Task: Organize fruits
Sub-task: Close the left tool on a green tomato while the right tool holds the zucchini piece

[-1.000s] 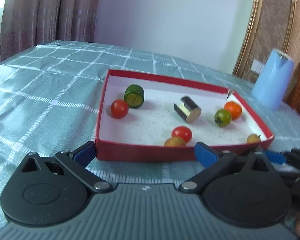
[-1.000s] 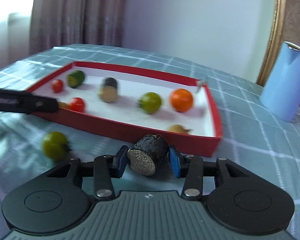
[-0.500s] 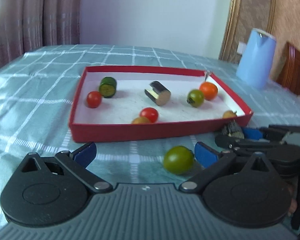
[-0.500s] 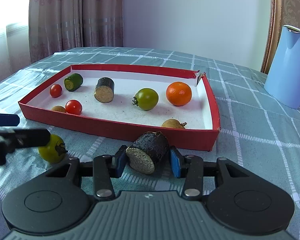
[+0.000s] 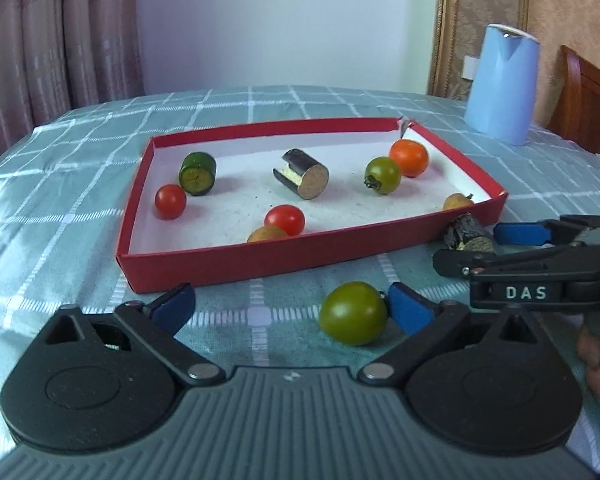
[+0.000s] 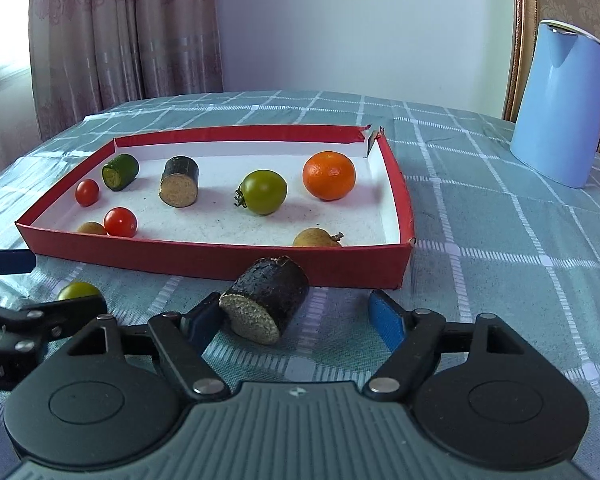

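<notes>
ok, i read both claws as open. left claw (image 5: 290,306) sits low over the tabletop (image 5: 60,208), blue pads spread wide; a loose green tomato (image 5: 353,313) lies on the cloth between them, up against the right-hand pad (image 5: 410,307), well apart from the other one. right claw (image 6: 296,318) is spread too: a dark cut cylinder piece (image 6: 266,304) lies on the cloth between its pads, touching or just beside the left-hand pad (image 6: 202,322), clear gap to the other. that piece is just in front of the red tray's (image 6: 220,258) near wall, outside it.

inside the tray from the right wrist view: orange (image 6: 329,175), green tomato (image 6: 263,192), dark cut cylinder (image 6: 179,187), green cucumber chunk (image 6: 120,171), two red cherry tomatoes (image 6: 87,192) (image 6: 120,222), and two small tan fruits (image 6: 92,228) (image 6: 316,238) by the near wall.

from the left wrist view the right claw comes in from the right side, label "das" visible, a bit of the person's fingers (image 5: 592,354) below it. blue jug (image 6: 560,104) stands on the tabletop, well apart from the tray, behind and to its right.
</notes>
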Demonstrator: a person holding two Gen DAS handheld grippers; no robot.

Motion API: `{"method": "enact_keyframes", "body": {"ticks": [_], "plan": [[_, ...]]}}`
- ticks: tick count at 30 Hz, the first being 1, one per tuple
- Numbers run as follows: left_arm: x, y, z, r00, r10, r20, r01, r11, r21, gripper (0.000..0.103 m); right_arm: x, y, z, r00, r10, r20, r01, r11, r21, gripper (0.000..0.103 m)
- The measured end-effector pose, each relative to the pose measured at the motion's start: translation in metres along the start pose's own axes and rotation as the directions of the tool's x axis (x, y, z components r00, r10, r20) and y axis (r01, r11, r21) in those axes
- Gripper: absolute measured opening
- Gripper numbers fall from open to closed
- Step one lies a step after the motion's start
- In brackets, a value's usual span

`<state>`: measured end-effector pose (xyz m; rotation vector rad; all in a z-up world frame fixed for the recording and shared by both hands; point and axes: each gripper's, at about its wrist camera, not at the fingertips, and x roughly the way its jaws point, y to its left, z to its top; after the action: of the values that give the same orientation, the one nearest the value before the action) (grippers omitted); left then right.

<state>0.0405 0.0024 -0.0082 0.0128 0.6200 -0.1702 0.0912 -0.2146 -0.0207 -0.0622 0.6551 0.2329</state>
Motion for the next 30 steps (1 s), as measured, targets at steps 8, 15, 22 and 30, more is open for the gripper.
{"method": "enact_keyframes", "body": {"ticks": [8,15,22,30], "plan": [[0.004,-0.021,-0.006,1.0,-0.012,-0.015,0.013,0.994,0.104,0.071,0.001,0.001,0.0,1.0,-0.003,-0.002,0.003,1.0,-0.007,0.079],[0.002,-0.017,-0.006,0.999,-0.043,-0.004,0.044,0.996,0.084,0.048,-0.001,-0.002,0.0,1.0,0.007,0.005,-0.007,1.0,0.006,0.079],[0.001,-0.027,-0.008,0.998,-0.068,-0.003,0.068,0.991,0.114,0.032,-0.005,0.006,-0.001,0.999,0.047,0.021,-0.047,0.998,-0.035,0.046],[0.0,-0.03,-0.01,0.999,-0.044,0.006,0.043,0.993,0.11,0.032,-0.006,0.009,-0.001,0.998,0.053,0.024,-0.052,0.998,-0.038,0.044]]}}
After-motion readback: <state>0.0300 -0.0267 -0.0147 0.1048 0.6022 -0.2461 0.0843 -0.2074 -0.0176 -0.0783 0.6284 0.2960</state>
